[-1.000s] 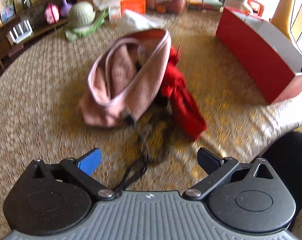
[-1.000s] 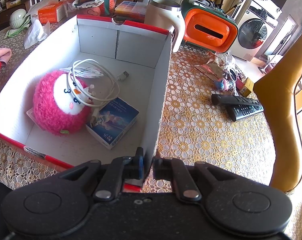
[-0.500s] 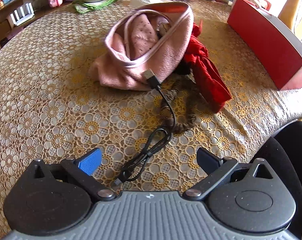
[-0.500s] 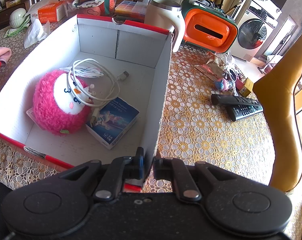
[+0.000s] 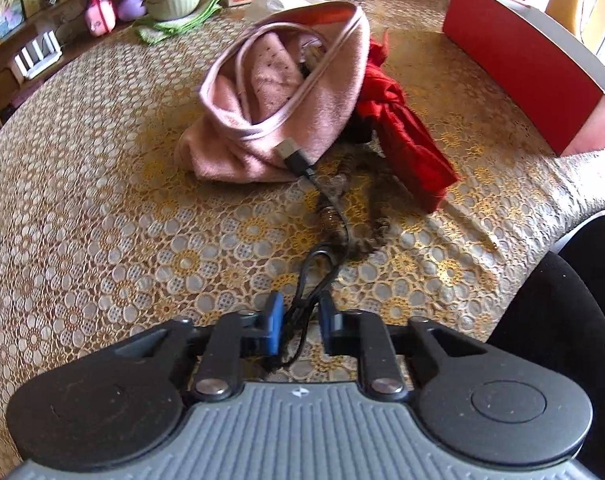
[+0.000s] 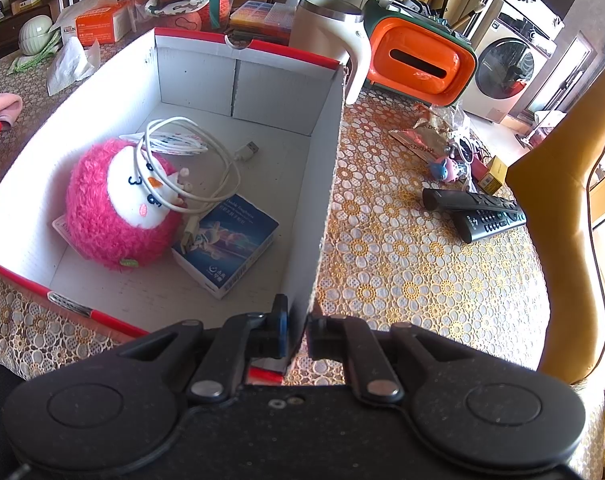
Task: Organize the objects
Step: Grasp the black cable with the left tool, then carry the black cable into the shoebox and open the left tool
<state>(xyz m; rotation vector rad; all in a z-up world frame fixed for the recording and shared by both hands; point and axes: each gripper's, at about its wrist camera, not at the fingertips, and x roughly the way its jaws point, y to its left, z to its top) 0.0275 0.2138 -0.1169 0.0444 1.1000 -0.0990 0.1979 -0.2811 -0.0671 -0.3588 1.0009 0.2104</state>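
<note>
Your desk (image 5: 102, 200), under its lace cloth, carried the open box (image 6: 326, 184) at the right side, and your right gripper (image 6: 296, 330) was clamped on that box's near wall, steadying it. The pink towel (image 5: 302, 120) and red cloth (image 5: 414, 152) lay ahead of your left gripper (image 5: 300, 326). The black cable (image 5: 322, 256) ran lengthwise straight away from that gripper, its plug resting on the towel and its looped near end between the pads. Your left gripper's jaws had just been closing, narrowed around that loop; I judged the pads were pinching it. The box lay to the right, so the carry would go that way.
</note>
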